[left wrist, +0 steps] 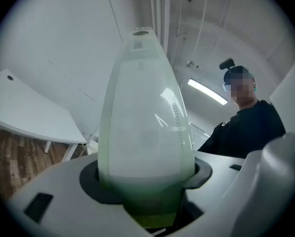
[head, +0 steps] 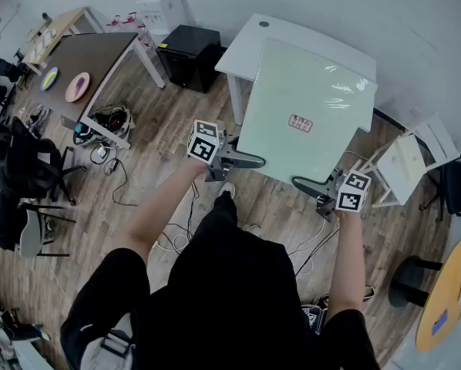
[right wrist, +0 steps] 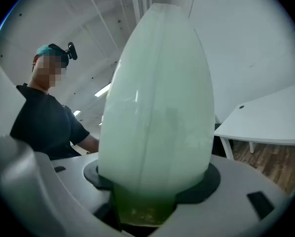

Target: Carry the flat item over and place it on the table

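A large pale green flat board (head: 307, 110) with a small red label hangs in the air, tilted, in front of me and over the white table (head: 250, 45). My left gripper (head: 250, 160) is shut on its near left edge. My right gripper (head: 304, 183) is shut on its near right corner. In the left gripper view the board (left wrist: 145, 117) rises edge-on out of the left gripper (left wrist: 145, 184). The right gripper view shows the board (right wrist: 157, 107) wedged the same way in the right gripper (right wrist: 152, 184). The board hides most of the table top.
A black box (head: 188, 52) stands left of the white table. Farther left is a brown table (head: 92, 52) with two plates (head: 76, 87). A white stool (head: 404, 164) stands at the right, a round yellow table (head: 446, 299) at the lower right. Cables (head: 115, 179) lie on the wood floor.
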